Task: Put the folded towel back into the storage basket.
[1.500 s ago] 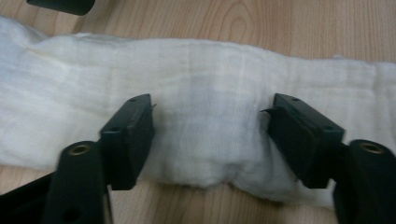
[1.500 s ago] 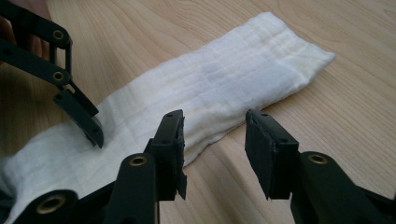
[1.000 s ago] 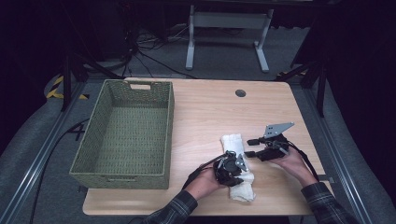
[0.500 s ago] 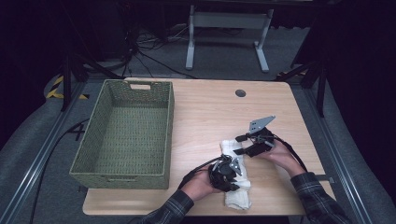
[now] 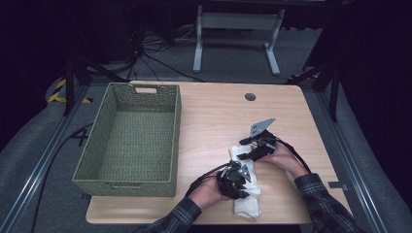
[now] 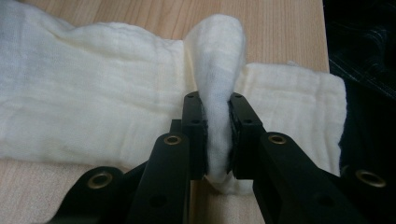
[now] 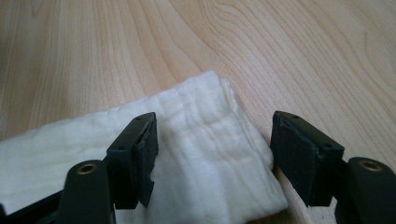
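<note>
White cloth (image 5: 247, 196) lies on the near right part of the wooden table (image 5: 214, 116), folded into a long strip running from near the table's front edge up toward the middle. In the high view much of it is covered by both hands and their tools; only its near end and a bit of the far end show, and the folds cannot be read from there. Left gripper (image 5: 234, 180) sits over the strip's middle, clenched on a pinched-up ridge of the cloth; the left gripper view shows that ridge (image 6: 218, 116) squeezed between the pads and standing up above them, the rest of the cloth lying flat on either side. How many layers are in the pinch cannot be told. Right gripper (image 5: 245, 149) hovers at the far end of the strip, jaws spread and holding nothing; the right gripper view has the cloth's end (image 7: 196, 154) lying flat below and between the pads, which do not press on it. Green woven basket (image 5: 131, 141) stands on the left of the table, well apart from the cloth. Against the earlier high views: the right gripper has come in leftward and lower over the cloth's far end, its jaws having just been opening with only flat cloth beneath; the left gripper has kept its place and its grip.
</note>
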The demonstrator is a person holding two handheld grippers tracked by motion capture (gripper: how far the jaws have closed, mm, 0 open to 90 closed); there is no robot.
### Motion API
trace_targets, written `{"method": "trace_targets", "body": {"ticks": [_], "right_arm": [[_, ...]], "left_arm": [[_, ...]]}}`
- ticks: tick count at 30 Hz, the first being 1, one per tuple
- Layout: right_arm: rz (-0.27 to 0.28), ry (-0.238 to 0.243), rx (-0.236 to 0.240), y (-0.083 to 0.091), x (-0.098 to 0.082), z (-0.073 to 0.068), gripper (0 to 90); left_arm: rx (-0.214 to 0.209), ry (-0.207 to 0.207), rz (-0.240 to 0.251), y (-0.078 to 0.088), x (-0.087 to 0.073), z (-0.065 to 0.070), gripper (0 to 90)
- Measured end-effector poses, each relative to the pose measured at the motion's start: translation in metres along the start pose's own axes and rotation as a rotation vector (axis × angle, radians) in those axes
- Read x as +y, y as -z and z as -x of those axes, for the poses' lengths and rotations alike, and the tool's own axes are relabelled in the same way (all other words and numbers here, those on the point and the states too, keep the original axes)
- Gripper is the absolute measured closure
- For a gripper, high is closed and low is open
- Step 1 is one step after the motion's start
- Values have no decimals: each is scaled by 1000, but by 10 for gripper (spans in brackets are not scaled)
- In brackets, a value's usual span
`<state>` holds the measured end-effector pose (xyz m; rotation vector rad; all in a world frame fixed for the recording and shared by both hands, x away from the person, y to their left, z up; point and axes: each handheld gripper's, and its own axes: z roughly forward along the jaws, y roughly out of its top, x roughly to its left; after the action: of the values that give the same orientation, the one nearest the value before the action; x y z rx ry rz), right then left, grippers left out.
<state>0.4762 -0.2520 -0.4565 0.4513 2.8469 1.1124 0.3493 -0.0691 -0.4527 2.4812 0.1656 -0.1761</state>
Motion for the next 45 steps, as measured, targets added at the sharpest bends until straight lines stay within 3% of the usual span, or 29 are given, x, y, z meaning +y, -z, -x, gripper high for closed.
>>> {"method": "trace_targets", "body": {"ticks": [5, 14, 17, 24, 32, 36, 42, 45], "right_arm": [[7, 36, -20, 3, -4, -7, 448], [15, 33, 36, 7, -8, -13, 723], [9, 27, 41, 6, -7, -14, 765], [-2, 4, 44, 7, -5, -14, 790], [7, -10, 36, 15, 0, -11, 792], [15, -9, 33, 21, 9, -10, 792], [35, -10, 24, 28, 18, -8, 792], [56, -9, 18, 35, 30, -6, 792]], "left_arm": [[2, -5, 0, 0, 0, 0, 798], [-11, -1, 12, 0, -1, -2, 800], [-9, -3, 11, 0, -1, -2, 803], [-20, -8, 30, 4, 0, -4, 805], [0, -9, 83, 21, 7, -3, 804], [15, -1, 114, 39, 11, -3, 805], [30, 5, 127, 56, 13, -5, 804], [58, 2, 126, 73, 19, -5, 804]]}}
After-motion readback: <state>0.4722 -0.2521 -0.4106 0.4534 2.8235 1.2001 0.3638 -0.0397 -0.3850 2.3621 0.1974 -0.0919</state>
